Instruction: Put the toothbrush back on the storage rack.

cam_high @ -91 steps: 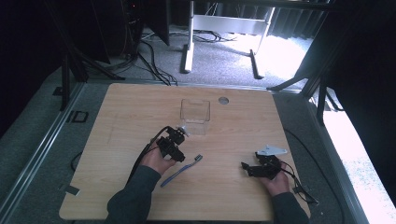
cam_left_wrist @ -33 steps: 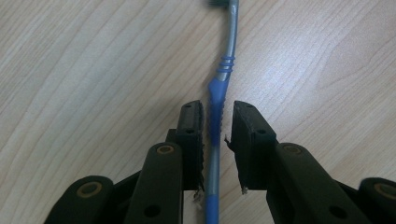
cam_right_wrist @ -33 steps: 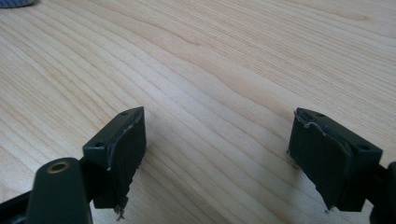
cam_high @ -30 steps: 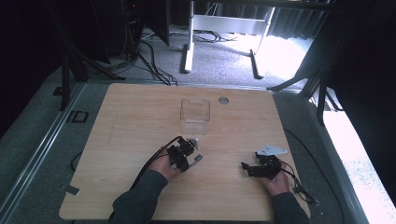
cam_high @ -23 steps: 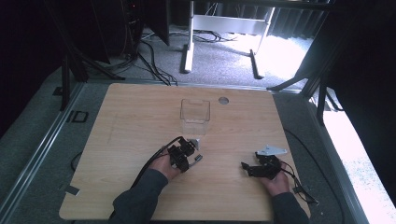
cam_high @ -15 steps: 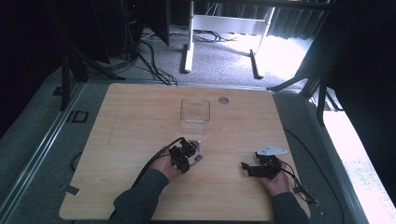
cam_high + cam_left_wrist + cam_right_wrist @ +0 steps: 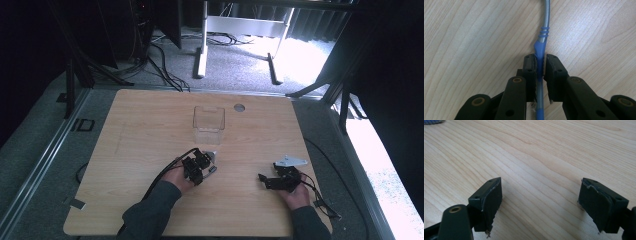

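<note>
Left fingers [image 7: 539,72] just closing on blue-grey toothbrush [image 7: 541,45] flat near worktop [image 7: 150,125] middle, right fingers [image 7: 541,202] wide and idle: thin handle may twist or slip on lifting.

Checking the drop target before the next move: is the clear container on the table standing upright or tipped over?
Upright. In the high view the clear container stands on its base on the table, open top facing up.

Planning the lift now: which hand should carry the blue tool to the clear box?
Left. Its tongs have just been closing around the blue tool; the right tongs gape on bare table, farther from the clear box.
</note>
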Demonstrator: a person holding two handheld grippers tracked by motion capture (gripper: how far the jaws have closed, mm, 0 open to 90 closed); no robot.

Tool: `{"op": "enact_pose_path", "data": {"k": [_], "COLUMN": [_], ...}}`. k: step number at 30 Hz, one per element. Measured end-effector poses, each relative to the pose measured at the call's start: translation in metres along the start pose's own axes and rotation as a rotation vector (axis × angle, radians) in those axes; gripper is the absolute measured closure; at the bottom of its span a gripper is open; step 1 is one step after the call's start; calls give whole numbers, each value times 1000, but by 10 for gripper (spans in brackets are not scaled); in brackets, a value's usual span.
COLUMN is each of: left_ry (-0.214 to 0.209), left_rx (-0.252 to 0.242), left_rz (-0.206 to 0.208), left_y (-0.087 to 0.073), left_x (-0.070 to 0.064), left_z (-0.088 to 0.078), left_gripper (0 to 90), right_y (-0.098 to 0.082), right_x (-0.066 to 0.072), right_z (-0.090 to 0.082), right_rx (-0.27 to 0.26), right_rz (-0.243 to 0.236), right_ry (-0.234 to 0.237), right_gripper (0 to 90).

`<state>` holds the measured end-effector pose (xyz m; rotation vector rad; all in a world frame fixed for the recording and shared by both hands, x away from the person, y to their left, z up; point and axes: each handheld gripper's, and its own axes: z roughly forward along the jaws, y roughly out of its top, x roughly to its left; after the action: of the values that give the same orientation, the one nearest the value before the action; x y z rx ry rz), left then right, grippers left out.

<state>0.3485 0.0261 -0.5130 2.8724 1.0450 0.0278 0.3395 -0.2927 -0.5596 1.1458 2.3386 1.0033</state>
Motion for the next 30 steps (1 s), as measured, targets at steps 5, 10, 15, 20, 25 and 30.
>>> {"op": "enact_pose_path", "data": {"k": [5,10,15,20,25,30], "left_ry": [2,-4,0,-3,-2,5], "left_rx": [10,12,10,7,-12,-35], "left_rz": [13,17,25,31,17,-3], "left_y": [1,1,1,0,-3,-7], "left_x": [-1,-2,-2,-2,2,8], "left_z": [3,4,3,2,-3,-10], "left_gripper": [803,808,820,825,826,827], "right_y": [0,0,0,0,0,0], "right_x": [0,0,0,0,0,0], "right_z": [0,0,0,0,0,0], "right_rx": [0,0,0,0,-1,-1], "right_rz": [1,1,0,1,-1,-1], "right_ry": [0,0,0,0,0,0], "right_gripper": [187,187,187,187,187,187]}}
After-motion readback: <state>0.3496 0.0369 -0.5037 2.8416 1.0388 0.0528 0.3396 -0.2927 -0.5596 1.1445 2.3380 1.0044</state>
